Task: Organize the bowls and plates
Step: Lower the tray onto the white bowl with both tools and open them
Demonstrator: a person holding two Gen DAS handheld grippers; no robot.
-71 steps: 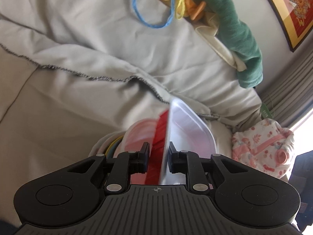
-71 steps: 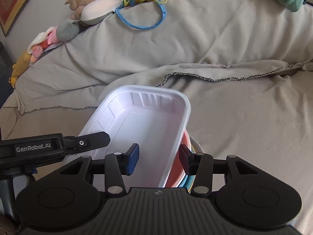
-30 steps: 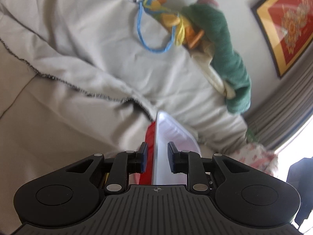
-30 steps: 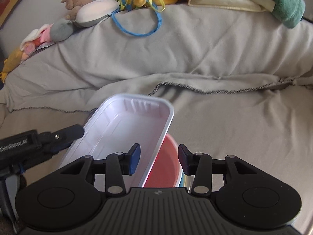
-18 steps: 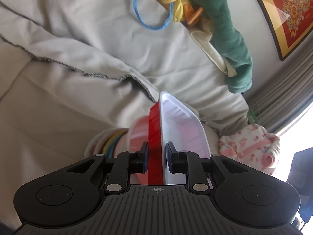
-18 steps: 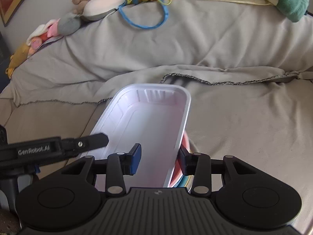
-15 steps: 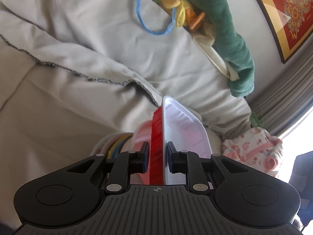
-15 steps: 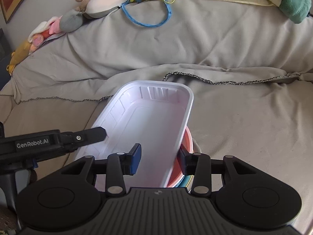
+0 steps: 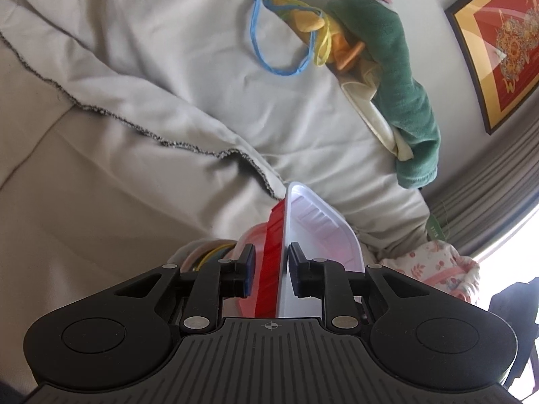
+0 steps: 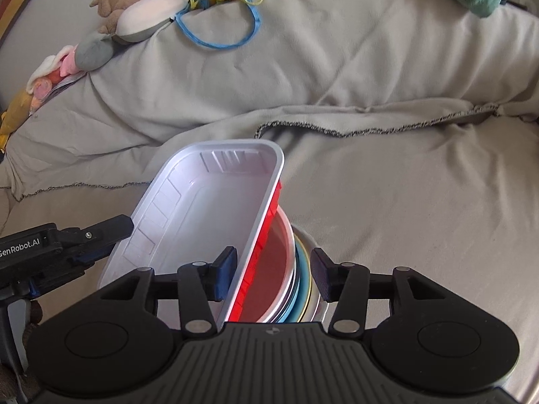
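Observation:
A rectangular tray, white inside and red outside (image 10: 205, 202), is tilted above a stack of round plates and bowls (image 10: 296, 286) on the grey couch cover. My left gripper (image 9: 269, 266) holds the tray's wall between its fingers; the tray (image 9: 316, 235) is seen edge-on there, with the stack (image 9: 209, 249) behind it. In the right wrist view the left gripper (image 10: 111, 232) reaches in from the left to the tray's side. My right gripper (image 10: 273, 269) is open, its jaws either side of the tray's near rim and the pink top bowl (image 10: 273, 256).
The grey blanket (image 10: 387, 185) covers the couch seat and back. Soft toys (image 10: 141, 20), a blue loop (image 10: 222, 33) and a green towel (image 9: 404, 94) lie along the couch back. A floral cloth (image 9: 438, 266) lies at the right. A framed picture (image 9: 502, 33) hangs on the wall.
The tray has tipped more steeply over the stack in the left gripper's grip, showing its red underside. The right gripper has stayed open at the stack's near side.

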